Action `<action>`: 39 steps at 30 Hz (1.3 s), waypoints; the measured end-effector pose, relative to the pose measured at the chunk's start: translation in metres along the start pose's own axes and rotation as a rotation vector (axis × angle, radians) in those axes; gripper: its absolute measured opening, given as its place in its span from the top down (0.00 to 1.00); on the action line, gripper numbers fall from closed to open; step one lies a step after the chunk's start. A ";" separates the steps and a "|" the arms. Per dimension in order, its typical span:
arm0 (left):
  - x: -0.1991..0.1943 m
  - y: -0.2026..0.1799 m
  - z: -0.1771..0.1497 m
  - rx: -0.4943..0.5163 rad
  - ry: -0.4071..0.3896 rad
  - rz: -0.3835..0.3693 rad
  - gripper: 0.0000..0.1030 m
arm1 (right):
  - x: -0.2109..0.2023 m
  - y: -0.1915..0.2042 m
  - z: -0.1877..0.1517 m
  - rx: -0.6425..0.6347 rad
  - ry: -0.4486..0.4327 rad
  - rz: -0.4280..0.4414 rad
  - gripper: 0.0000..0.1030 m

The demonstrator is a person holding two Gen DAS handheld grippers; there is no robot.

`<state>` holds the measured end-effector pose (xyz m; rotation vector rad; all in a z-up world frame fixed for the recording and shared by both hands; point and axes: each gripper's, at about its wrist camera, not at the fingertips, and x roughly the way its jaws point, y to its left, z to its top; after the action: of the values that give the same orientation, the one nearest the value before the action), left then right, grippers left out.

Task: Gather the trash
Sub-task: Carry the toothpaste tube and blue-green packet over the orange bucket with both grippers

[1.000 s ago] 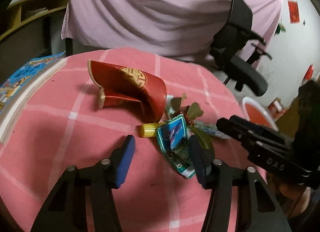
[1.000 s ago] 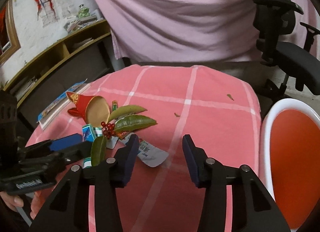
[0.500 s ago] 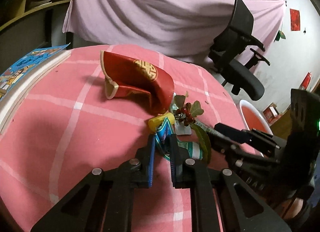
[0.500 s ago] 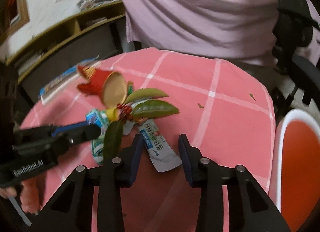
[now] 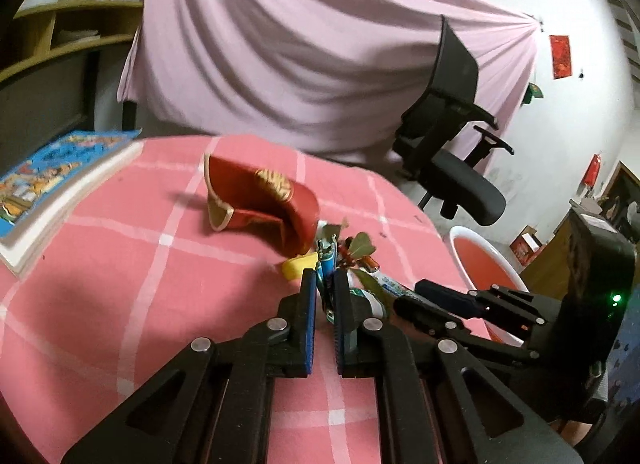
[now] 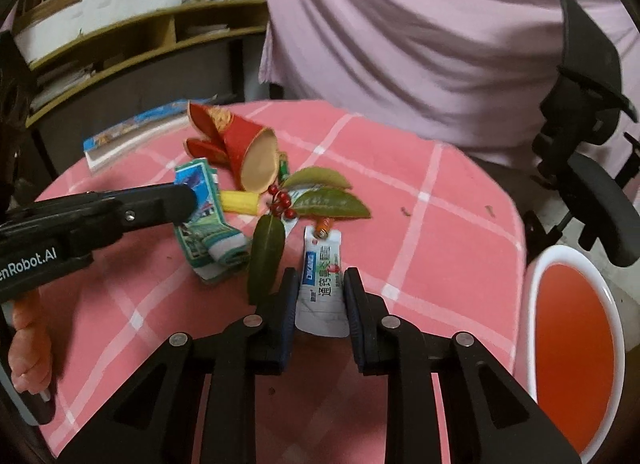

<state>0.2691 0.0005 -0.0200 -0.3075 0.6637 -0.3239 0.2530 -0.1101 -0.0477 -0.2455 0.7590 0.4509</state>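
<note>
plastic sachet (image 6: pixel 320 288), between the just-closing right gripper (image 6: pixel 318 296) fingers at six o'clock, may slip; left gripper (image 5: pixel 323 296) pinches the blue-green packet (image 5: pixel 326 264).

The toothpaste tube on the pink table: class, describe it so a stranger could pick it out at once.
Find the pink checked tablecloth and the litter heap beside the red paper cone. Nearest the camera lies a flattened white toothpaste tube between the fingers of the right gripper. Unlike the green leaves and folded blue-green packet, it has blue printing and an orange cap.
</note>
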 end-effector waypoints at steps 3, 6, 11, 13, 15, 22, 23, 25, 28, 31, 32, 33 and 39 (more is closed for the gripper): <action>-0.007 -0.006 -0.001 0.028 -0.036 -0.001 0.95 | -0.016 0.001 -0.003 0.010 -0.081 -0.026 0.80; -0.015 -0.012 -0.002 0.052 -0.084 0.003 0.95 | -0.024 -0.001 -0.004 0.025 -0.127 -0.044 0.81; -0.022 -0.017 -0.007 0.073 -0.134 0.011 0.95 | -0.025 -0.006 -0.003 0.054 -0.140 -0.037 0.82; -0.023 -0.017 -0.008 0.079 -0.141 0.015 0.95 | -0.027 -0.006 -0.003 0.059 -0.147 -0.035 0.82; -0.026 -0.019 -0.010 0.085 -0.157 0.018 0.95 | -0.031 -0.005 -0.004 0.060 -0.161 -0.039 0.88; -0.032 -0.029 -0.016 0.136 -0.187 0.041 0.95 | -0.037 -0.005 -0.007 0.064 -0.184 -0.037 0.88; -0.031 -0.030 -0.016 0.136 -0.187 0.042 0.95 | -0.037 -0.006 -0.007 0.069 -0.184 -0.035 0.88; -0.031 -0.028 -0.016 0.124 -0.183 0.041 0.95 | -0.039 -0.008 -0.008 0.079 -0.184 -0.030 0.88; -0.033 -0.027 -0.017 0.113 -0.181 0.033 0.95 | -0.043 -0.012 -0.010 0.105 -0.191 -0.027 0.88; -0.039 -0.030 -0.018 0.130 -0.197 0.031 0.95 | -0.051 -0.017 -0.014 0.114 -0.213 -0.038 0.88; -0.040 -0.033 -0.018 0.137 -0.201 0.030 0.95 | -0.053 -0.018 -0.015 0.114 -0.219 -0.043 0.88; -0.041 -0.036 -0.019 0.144 -0.207 0.029 0.95 | -0.056 -0.019 -0.016 0.117 -0.230 -0.050 0.88; -0.043 -0.063 -0.019 0.181 -0.232 -0.001 0.95 | -0.077 -0.037 -0.018 0.160 -0.323 -0.077 0.88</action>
<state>0.2132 -0.0431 0.0128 -0.1690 0.4025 -0.3408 0.2106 -0.1725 -0.0033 -0.0490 0.4641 0.3438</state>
